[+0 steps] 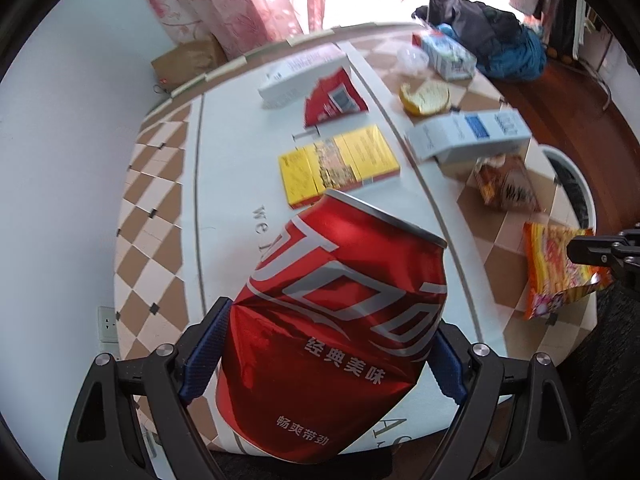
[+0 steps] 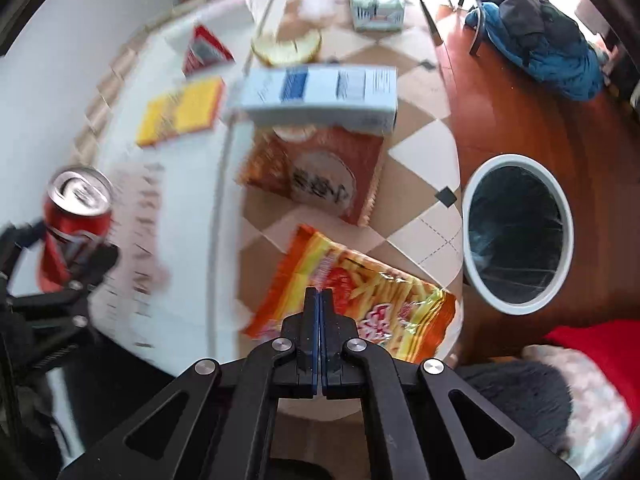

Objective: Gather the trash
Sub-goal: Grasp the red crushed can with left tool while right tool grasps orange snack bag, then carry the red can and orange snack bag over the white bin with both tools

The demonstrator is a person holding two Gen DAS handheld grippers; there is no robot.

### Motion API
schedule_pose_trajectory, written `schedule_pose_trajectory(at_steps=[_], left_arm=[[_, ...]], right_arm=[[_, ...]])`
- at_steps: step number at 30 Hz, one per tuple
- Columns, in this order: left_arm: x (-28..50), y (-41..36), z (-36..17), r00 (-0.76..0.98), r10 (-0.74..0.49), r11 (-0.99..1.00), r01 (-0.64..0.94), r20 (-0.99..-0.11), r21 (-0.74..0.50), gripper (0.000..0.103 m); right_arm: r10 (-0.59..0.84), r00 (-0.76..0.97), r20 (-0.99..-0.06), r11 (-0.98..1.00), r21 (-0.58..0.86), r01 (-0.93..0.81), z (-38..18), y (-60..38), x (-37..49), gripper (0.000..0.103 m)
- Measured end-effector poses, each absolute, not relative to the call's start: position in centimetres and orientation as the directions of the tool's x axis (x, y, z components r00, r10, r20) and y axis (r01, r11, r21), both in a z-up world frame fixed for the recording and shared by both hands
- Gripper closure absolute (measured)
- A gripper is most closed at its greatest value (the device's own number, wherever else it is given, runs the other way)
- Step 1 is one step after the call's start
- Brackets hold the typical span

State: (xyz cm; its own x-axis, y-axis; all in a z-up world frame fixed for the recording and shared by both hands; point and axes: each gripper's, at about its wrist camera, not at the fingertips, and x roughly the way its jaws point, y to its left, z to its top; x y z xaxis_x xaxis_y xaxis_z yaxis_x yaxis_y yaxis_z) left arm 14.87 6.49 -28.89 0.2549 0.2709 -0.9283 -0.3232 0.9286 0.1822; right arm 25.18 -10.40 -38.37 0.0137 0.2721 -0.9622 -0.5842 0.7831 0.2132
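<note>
My left gripper (image 1: 328,336) is shut on a dented red cola can (image 1: 336,320) and holds it above the round table; the can and gripper also show in the right wrist view (image 2: 76,216). My right gripper (image 2: 321,294) is shut on the near edge of an orange-yellow fries snack bag (image 2: 360,300), which lies at the table's near right edge (image 1: 556,272). A white trash bin (image 2: 476,216) with a dark liner stands on the floor right of the table.
On the table lie a brown snack bag (image 2: 320,176), a blue-white box (image 2: 320,92), a yellow box (image 1: 340,164), a red wrapper (image 1: 332,100), a white box (image 1: 296,76), a fruit peel (image 1: 424,98) and a tissue pack (image 2: 376,8). Clothes (image 2: 540,32) lie on the floor.
</note>
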Motion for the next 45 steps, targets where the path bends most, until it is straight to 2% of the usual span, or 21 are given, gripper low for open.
schedule_pose_trajectory(at_steps=[3, 5, 6, 7, 9, 14, 15, 16, 17, 21, 31, 40, 45], left_arm=[[14.3, 6.4, -27.9, 0.268, 0.280, 0.917, -0.359, -0.922, 0.174, 0.015], [13.8, 6.3, -27.7, 0.266, 0.260, 0.911, -0.385, -0.928, 0.145, 0.015], [13.6, 6.1, -27.8, 0.263, 0.252, 0.909, -0.394, -0.931, 0.135, 0.015], [13.4, 6.0, -28.0, 0.258, 0.248, 0.906, -0.403, -0.934, 0.129, 0.015], [12.9, 5.7, -28.9, 0.239, 0.237, 0.902, -0.415, -0.942, 0.121, 0.015], [12.2, 5.4, -30.8, 0.199, 0.221, 0.893, -0.436, -0.955, 0.116, 0.015], [12.1, 5.4, -31.0, 0.194, 0.220, 0.891, -0.440, -0.956, 0.116, 0.015], [12.0, 5.5, -31.1, 0.191, 0.219, 0.889, -0.444, -0.957, 0.115, 0.015], [11.8, 5.5, -31.0, 0.191, 0.219, 0.887, -0.448, -0.957, 0.114, 0.015], [11.3, 5.8, -30.4, 0.199, 0.223, 0.881, -0.460, -0.954, 0.110, 0.015], [11.3, 5.5, -27.1, 0.264, 0.225, 0.878, -0.473, -0.938, 0.077, 0.015], [13.9, 2.6, -20.5, 0.389, 0.256, 0.900, -0.430, -0.885, 0.072, 0.015], [18.3, -1.5, -16.7, 0.477, 0.219, 0.936, -0.349, -0.851, 0.046, 0.015]], right_arm=[[0.331, -0.015, -0.944, 0.781, 0.283, -0.557, -36.7, -10.7, 24.8, 0.103], [0.312, -0.069, -0.948, 0.784, 0.298, -0.545, -36.8, -10.9, 25.1, 0.100], [0.291, -0.081, -0.953, 0.784, 0.286, -0.551, -37.0, -10.9, 24.9, 0.088], [0.281, -0.085, -0.956, 0.780, 0.279, -0.560, -37.2, -10.9, 24.8, 0.063], [0.251, -0.103, -0.962, 0.766, 0.263, -0.587, -37.9, -10.8, 24.5, 0.041], [0.112, -0.097, -0.989, 0.719, 0.148, -0.679, -41.3, -9.6, 23.5, 0.042], [0.086, -0.080, -0.993, 0.715, 0.117, -0.689, -41.9, -9.4, 23.2, 0.050], [0.078, -0.076, -0.994, 0.714, 0.109, -0.692, -42.3, -9.3, 23.1, 0.077], [0.076, -0.084, -0.994, 0.718, 0.113, -0.687, -42.8, -9.3, 23.0, 0.087], [0.132, -0.061, -0.989, 0.743, 0.140, -0.654, -42.0, -10.0, 22.8, 0.101], [0.405, -0.030, -0.914, 0.761, 0.355, -0.543, -34.3, -11.8, 23.4, 0.103], [0.531, 0.078, -0.844, 0.755, 0.429, -0.495, -27.8, -14.9, 25.7, 0.103], [0.564, 0.150, -0.812, 0.776, 0.459, -0.434, -25.4, -20.1, 28.9, 0.103]])
